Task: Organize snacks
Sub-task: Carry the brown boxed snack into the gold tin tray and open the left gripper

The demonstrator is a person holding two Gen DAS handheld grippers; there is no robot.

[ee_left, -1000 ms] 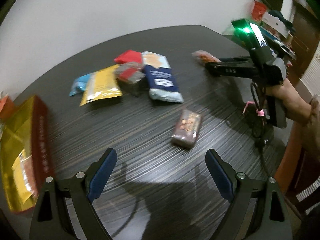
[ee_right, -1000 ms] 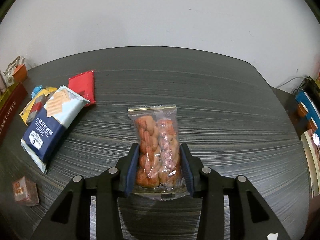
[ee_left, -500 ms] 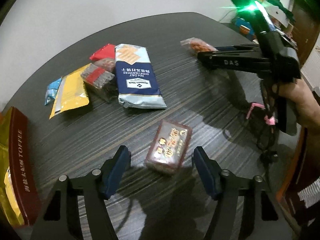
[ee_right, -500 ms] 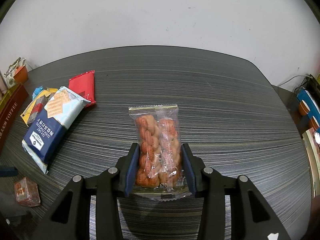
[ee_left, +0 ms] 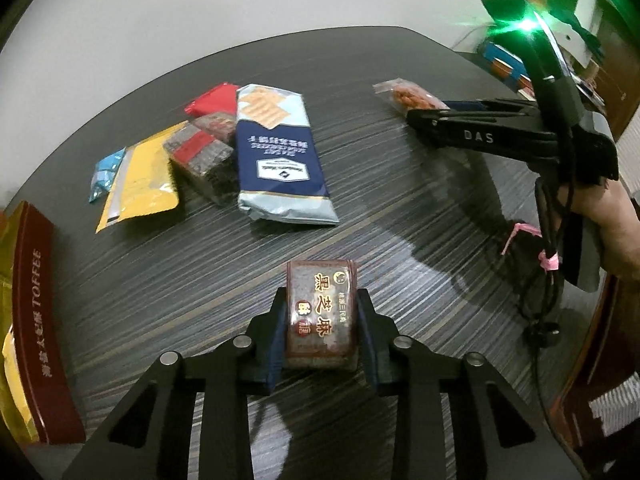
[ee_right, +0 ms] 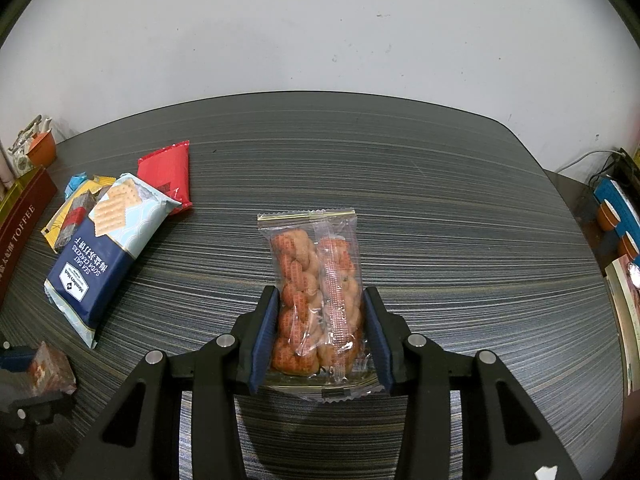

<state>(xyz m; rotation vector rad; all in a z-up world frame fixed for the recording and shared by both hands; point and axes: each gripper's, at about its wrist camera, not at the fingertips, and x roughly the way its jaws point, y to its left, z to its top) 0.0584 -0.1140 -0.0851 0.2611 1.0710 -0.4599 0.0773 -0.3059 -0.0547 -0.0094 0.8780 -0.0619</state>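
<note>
Eight snack items: seven packets [ee_left: 277, 157], one toffee box [ee_left: 34, 320]; two grippers [ee_left: 322, 330].

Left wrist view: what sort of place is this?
Probably a room at home or a small office: a dark wood-grain table against a plain white wall, cluttered shelving alongside.

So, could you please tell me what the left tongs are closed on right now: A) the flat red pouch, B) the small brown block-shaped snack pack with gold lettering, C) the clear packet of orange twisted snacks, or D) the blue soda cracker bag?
B: the left tongs have a blue pad pressed on each side of the small brown block-shaped snack pack with gold lettering, while the crackers and pouch lie farther off on the table.
</note>
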